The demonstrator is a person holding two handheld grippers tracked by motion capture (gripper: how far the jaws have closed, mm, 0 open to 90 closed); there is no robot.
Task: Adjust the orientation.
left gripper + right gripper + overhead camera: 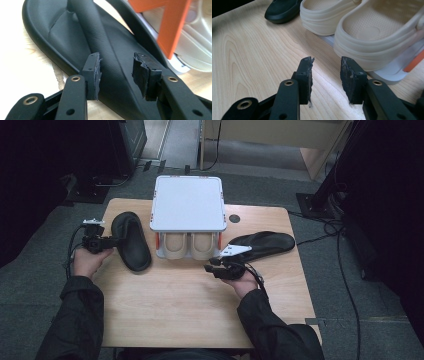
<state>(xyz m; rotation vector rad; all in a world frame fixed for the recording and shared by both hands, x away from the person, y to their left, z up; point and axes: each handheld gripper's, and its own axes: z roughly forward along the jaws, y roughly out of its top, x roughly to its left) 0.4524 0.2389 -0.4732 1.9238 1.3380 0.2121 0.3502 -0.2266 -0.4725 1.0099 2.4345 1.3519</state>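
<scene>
Left gripper (116, 75) stood half open astride black slipper (131, 240) near table (200, 310) left edge, pads clear. Right gripper (325, 80) half open, empty. Judged: slipper released; next, withdraw.

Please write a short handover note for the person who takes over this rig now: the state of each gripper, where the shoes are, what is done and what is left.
Left gripper: open, jaws on either side of the strap of the left black slipper, pads not pressing on it. The slipper lies flat on the table, left of the white rack.
Right gripper: open, holding nothing, in front of the beige clogs.
Right black slipper: on the table, right of the rack.
Done: beige clogs sit on the rack's lower shelf.
Left: probably both black slippers still need placing; the top of the rack is bare.
</scene>
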